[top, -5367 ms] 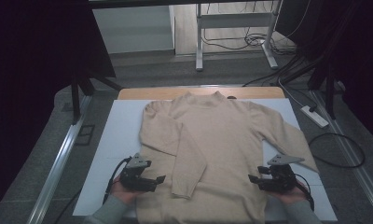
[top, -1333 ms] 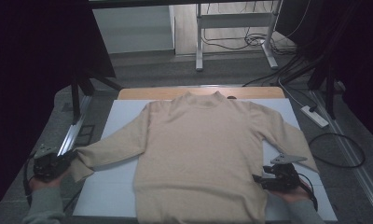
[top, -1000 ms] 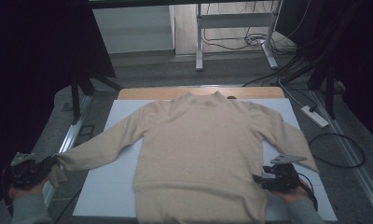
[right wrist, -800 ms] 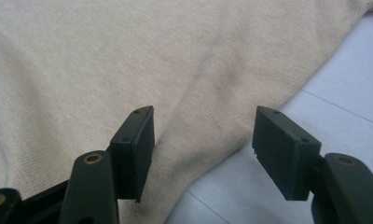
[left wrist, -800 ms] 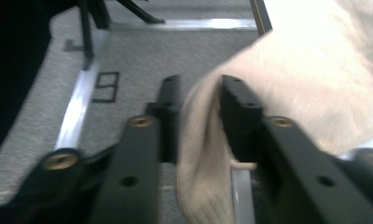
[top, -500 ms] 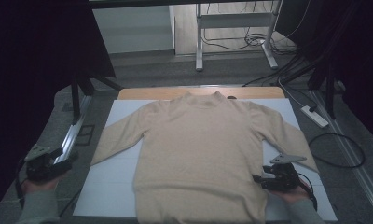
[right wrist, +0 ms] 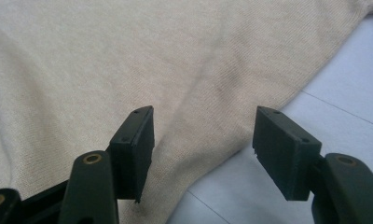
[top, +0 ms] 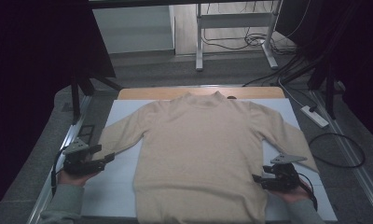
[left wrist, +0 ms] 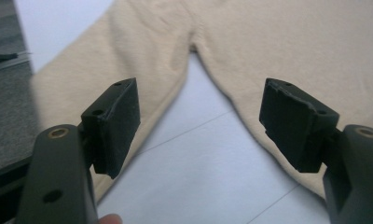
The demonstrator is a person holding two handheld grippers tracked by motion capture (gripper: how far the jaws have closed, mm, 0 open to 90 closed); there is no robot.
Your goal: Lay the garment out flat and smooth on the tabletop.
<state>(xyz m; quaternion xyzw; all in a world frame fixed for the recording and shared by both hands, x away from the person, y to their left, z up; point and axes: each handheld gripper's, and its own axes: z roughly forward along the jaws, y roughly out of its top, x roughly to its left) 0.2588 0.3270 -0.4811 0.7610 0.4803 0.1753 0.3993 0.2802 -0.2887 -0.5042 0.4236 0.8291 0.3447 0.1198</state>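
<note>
The beige sweater lies flat, front up, on the white bench, sleeves angled outward. We see our left gripper just off the left cuff, fingers just spread, nothing between. Our right gripper rests at the hem, fingers apart.
</note>
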